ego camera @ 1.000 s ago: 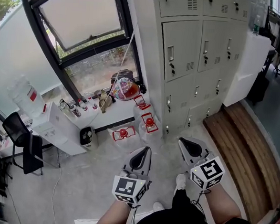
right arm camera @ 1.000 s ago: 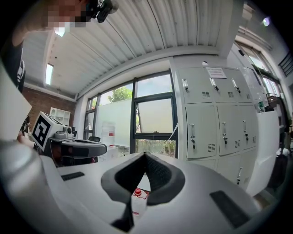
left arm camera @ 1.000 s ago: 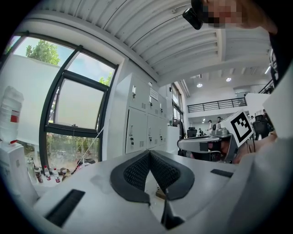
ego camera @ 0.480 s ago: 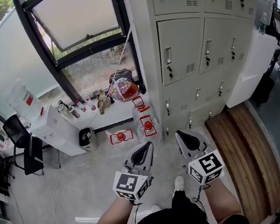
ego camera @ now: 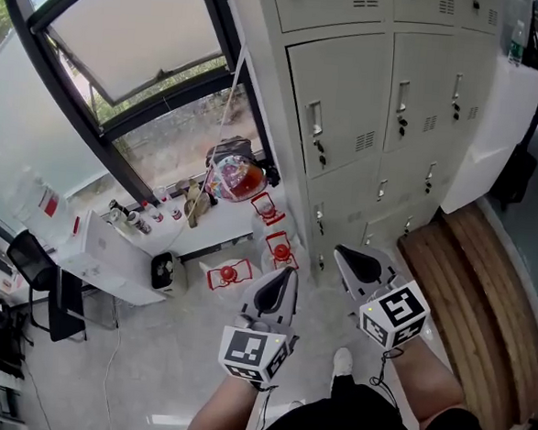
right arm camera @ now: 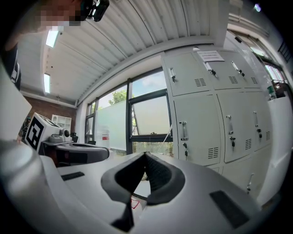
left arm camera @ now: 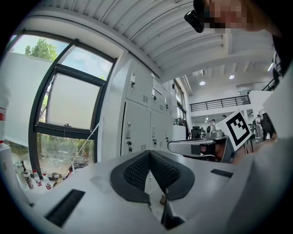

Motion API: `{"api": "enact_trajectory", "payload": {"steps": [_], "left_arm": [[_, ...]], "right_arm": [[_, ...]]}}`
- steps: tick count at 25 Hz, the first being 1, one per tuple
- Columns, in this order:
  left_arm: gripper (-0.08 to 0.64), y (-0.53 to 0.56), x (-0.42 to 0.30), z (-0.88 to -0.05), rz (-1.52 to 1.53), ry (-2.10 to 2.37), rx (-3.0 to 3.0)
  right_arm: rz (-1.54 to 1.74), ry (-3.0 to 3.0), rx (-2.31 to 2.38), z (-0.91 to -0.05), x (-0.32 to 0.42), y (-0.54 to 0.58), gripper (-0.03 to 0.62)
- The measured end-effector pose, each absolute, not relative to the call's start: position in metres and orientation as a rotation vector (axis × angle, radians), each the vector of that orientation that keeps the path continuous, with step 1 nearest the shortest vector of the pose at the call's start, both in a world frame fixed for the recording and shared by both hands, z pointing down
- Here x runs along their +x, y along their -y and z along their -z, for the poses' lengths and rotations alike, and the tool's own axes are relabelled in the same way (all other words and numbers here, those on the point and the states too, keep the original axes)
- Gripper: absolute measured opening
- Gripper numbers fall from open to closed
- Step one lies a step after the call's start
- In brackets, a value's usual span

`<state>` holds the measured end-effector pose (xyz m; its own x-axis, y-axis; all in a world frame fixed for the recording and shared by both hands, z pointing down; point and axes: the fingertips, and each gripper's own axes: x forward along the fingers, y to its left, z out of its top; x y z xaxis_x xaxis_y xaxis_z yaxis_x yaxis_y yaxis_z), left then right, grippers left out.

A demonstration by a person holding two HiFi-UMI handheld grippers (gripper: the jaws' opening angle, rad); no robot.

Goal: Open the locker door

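- Left gripper (ego camera: 287,275): jaws closed tip to tip, with nothing between them.
- Right gripper (ego camera: 341,252): jaws closed tip to tip, empty.
- Both grippers sit side by side and level. They point toward the pale grey metal locker bank (ego camera: 382,181) and touch no part of it.
- Grey locker door with upright handle and key lock (ego camera: 337,99): shut, ahead of the grippers. The neighbouring doors are also shut.
- Black-framed window (ego camera: 122,80): stands to the left of the lockers.
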<state>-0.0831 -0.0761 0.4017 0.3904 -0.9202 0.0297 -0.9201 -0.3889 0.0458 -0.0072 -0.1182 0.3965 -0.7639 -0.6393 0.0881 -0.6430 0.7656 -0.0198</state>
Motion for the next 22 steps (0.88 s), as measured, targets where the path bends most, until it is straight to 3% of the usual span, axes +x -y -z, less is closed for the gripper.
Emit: {"api": "enact_trajectory", "payload": {"steps": [22], "left_arm": [[0.015,0.19,-0.037,-0.385,0.043,1.786,2.545]], "right_arm": [[-0.064,2.942,0.945,-0.376,0.017,0.237,0.052]]}}
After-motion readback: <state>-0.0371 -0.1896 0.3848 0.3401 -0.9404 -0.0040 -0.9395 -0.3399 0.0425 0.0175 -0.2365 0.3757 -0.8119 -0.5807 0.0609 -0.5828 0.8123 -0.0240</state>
